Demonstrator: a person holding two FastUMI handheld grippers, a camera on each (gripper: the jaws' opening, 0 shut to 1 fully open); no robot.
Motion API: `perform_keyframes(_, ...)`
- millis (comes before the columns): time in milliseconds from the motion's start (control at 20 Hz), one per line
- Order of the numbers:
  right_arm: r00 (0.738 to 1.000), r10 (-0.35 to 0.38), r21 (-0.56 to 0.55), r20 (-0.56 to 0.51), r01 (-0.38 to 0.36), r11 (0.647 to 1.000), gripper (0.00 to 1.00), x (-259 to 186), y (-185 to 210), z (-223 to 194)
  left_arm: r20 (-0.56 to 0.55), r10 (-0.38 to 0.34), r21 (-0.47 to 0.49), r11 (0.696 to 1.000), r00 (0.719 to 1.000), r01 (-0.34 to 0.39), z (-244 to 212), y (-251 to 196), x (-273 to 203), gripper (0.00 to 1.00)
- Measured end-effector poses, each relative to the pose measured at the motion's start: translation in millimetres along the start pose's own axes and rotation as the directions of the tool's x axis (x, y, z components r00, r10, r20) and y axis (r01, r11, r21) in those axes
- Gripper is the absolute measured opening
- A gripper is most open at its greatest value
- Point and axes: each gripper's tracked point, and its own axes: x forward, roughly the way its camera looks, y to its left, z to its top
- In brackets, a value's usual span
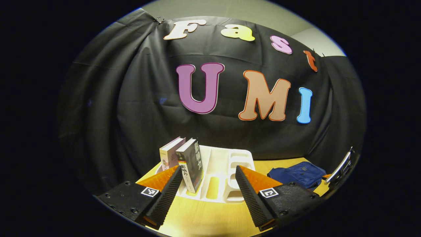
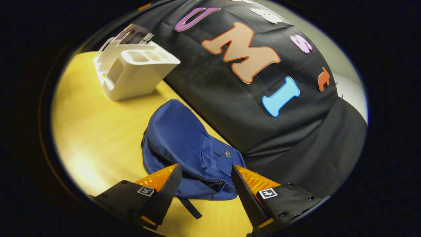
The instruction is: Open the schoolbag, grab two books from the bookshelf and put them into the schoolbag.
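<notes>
Schoolbag lies flat on the table, apparently zipped; your right hand-held gripper, fingers apart, straddles its near zipper end for opening.

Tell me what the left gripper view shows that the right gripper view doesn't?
Left gripper view: two books, a dark book and a pale book, standing upright in the rack, seen from the front between the open left gripper.

Right gripper view: a close look down on the bag lying flat on the table, its zipper closed, its strap trailing, the open right gripper just above its near end.

Both: bag, rack, table, and the wall cloth.
</notes>
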Motion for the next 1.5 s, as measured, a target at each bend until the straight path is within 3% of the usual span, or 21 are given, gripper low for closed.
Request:
perform_keyframes(50, 1.000, 0.002, -0.039, -0.005, -0.002, 0.999, 0.91, 3.1, 4.4, -2.4, -0.003, 0.008, 0.000, 1.000, 1.000, -0.008, -2.1, 2.3, 0.9, 0.95)
perform_keyframes(100, 1.000, 0.006, -0.077, -0.011, -0.006, 0.997, 0.90, 7.1, 9.8, -6.5, -0.008, 0.015, -0.001, 1.000, 1.000, -0.015, -3.3, 4.0, 1.4, 0.95)
perform_keyframes(200, 1.000, 0.017, -0.141, -0.011, -0.018, 0.990, 0.91, 12.5, 19.2, -9.1, -0.014, 0.028, -0.003, 1.000, 1.000, -0.028, -4.6, 6.8, -0.1, 0.95)
perform_keyframes(250, 1.000, 0.024, -0.166, -0.010, -0.025, 0.986, 0.98, 14.9, 23.3, -8.4, -0.017, 0.035, -0.003, 0.999, 0.999, -0.035, -6.8, 9.4, 0.1, 0.95)
perform_keyframes(300, 1.000, 0.027, -0.190, -0.011, -0.028, 0.981, 0.90, 21.5, 25.7, -8.1, -0.021, 0.042, -0.003, 0.999, 0.999, -0.042, -6.6, 11.7, -1.1, 0.94)
perform_keyframes(450, 1.000, 0.018, -0.261, -0.018, -0.022, 0.965, 0.95, 32.1, 30.0, -9.0, -0.028, 0.060, -0.007, 0.998, 0.998, -0.060, -10.2, 16.3, -1.4, 0.95)
perform_keyframes(700, 1.000, -0.002, -0.302, -0.020, -0.005, 0.953, 0.97, 52.3, 27.1, -10.1, -0.039, 0.079, -0.009, 0.997, 0.996, -0.079, -14.4, 22.3, -4.1, 0.95)
perform_keyframes(750, 1.000, -0.004, -0.305, -0.024, -0.004, 0.952, 0.93, 57.1, 26.3, -10.5, -0.041, 0.081, -0.008, 0.997, 0.996, -0.081, -15.3, 22.6, -3.8, 0.95)
perform_keyframes(900, 0.999, -0.024, -0.309, -0.022, 0.016, 0.951, 0.98, 67.9, 19.8, -5.8, -0.050, 0.084, -0.006, 0.996, 0.995, -0.085, -17.7, 23.9, -2.5, 0.95)
perform_keyframes(950, 0.999, -0.026, -0.302, -0.020, 0.019, 0.953, 0.89, 71.4, 18.3, -3.3, -0.052, 0.085, -0.006, 0.996, 0.995, -0.085, -19.0, 23.8, -2.4, 0.95)
perform_keyframes(1200, 0.999, -0.020, -0.281, -0.029, 0.011, 0.960, 0.84, 91.1, 22.7, 2.6, -0.062, 0.081, -0.007, 0.997, 0.995, -0.081, -22.0, 21.9, -1.4, 0.95)
perform_keyframes(1500, 0.999, 0.006, -0.274, -0.034, -0.015, 0.962, 0.36, 102.4, 37.2, 6.7, -0.071, 0.077, -0.003, 0.997, 0.995, -0.077, -22.4, 21.2, 0.6, 0.95)
